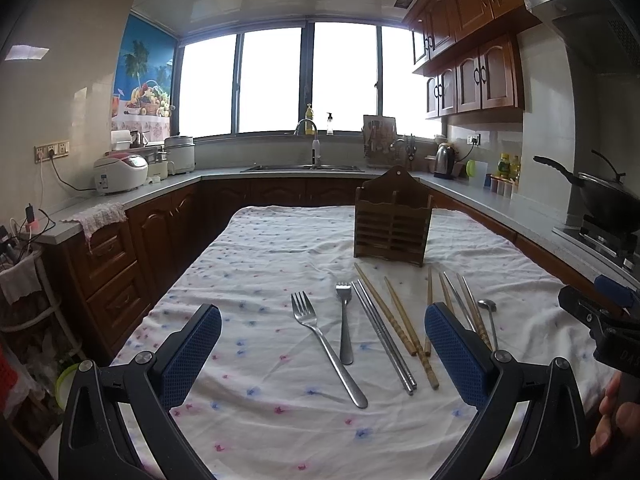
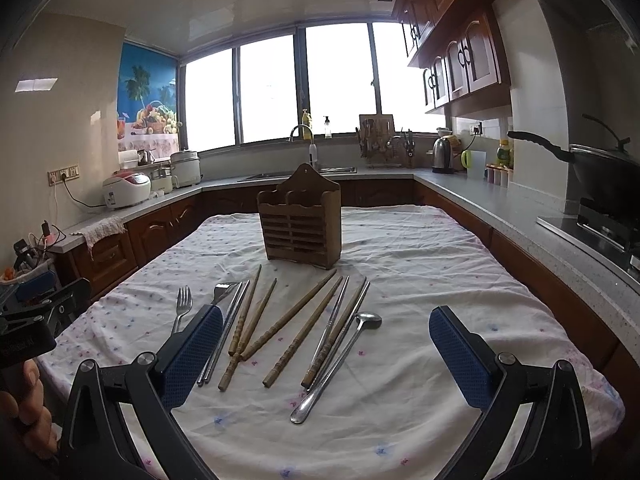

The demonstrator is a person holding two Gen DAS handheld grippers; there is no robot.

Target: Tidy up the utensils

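Observation:
A brown wooden utensil holder stands upright on the table covered with a white flowered cloth. In front of it lie two steel forks, steel chopsticks, several wooden chopsticks and a steel spoon. My left gripper is open and empty above the forks. My right gripper is open and empty above the chopsticks and spoon. Part of the right gripper also shows at the right edge of the left wrist view.
Kitchen counters wrap around the table on the left, back and right. A rice cooker sits at the left, a sink at the back, a kettle and a wok at the right.

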